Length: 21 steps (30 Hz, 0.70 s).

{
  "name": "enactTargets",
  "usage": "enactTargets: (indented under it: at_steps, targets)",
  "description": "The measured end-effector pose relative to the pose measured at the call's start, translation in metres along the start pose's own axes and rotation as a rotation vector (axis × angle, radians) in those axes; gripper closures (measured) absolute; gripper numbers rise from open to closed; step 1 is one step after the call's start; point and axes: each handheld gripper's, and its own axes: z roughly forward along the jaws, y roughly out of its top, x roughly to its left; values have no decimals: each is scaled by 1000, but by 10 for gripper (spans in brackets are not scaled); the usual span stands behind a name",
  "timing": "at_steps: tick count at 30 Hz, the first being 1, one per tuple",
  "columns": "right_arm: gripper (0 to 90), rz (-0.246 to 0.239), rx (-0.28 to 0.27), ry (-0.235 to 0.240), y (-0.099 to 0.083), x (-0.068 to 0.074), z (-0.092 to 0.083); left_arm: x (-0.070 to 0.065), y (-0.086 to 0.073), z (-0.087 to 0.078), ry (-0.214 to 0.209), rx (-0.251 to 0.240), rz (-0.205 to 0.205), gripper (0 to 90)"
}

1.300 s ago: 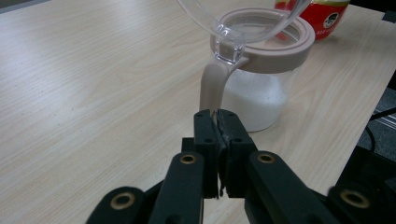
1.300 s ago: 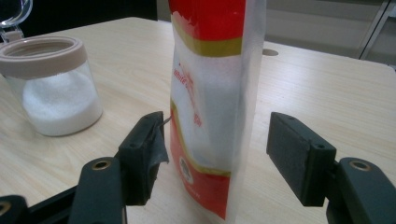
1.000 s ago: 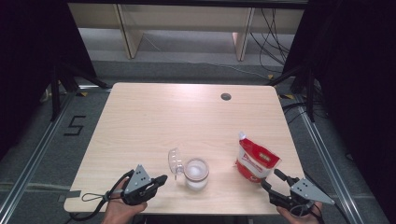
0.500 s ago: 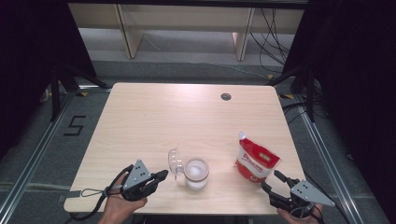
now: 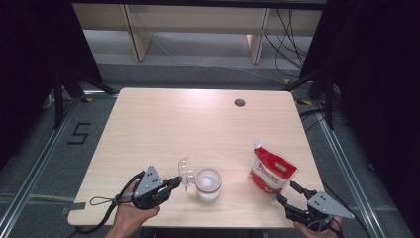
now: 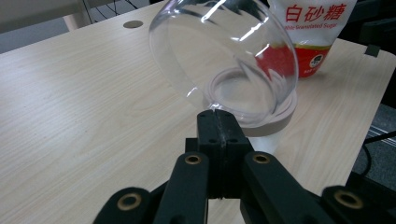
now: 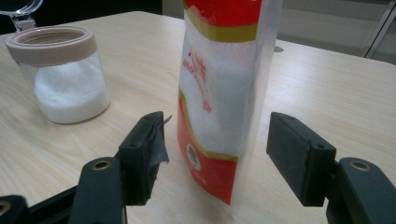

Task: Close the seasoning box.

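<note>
Two grippers, one jar, one hinged lid, one pouch, one desk.

Left gripper [image 5: 174, 182]: at the near edge of the desk [image 5: 163, 124], held in a hand [image 5: 130, 215]. Jaws clenched fully together; in the left gripper view their tips [image 6: 218, 122] pinch the small tab at the rim of the clear lid [image 6: 224, 56]. The lid is domed, transparent, tilted up and open, standing at the left side of the jar mouth.

Right gripper [image 5: 289, 194]: at the near right corner of the desk. Jaws released and standing wide, nothing pressed between them. In the right gripper view the two pads flank the lower part of the pouch [image 7: 223, 93], one on each side, both apart from it. A scrap of dark tape hangs loose from the left pad [image 7: 156, 140].

Jar [image 5: 208, 184]: clear, round, with a beige collar, upright on the desk just right of the left gripper. Contents: white granules, filling roughly the lower half.

Pouch [image 5: 270, 168]: red and white, standing upright, well right of the jar, just beyond the right gripper. Printed "White Granulated Sugar"; white granules visible through its clear panel.

Far: one round dark grommet hole [image 5: 239, 102] near the back edge of the desk.
</note>
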Motion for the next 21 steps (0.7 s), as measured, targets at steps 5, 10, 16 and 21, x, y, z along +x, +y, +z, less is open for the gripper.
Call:
enactTargets:
  at_steps: [5,10,16,21]
  targets:
    - [378,6,1,13,0,2,1,-2,-1,4,-11,-13,-17,894]
    - [378,24,9,0,0,3,0,-6,1,8,-18,-22,-11,894]
    - [380,-8,8,15,0,1,1,-11,3,11,-35,-20,16,894]
    - [381,-9,8,17,0,1,1,-10,2,10,-38,-21,20,887]
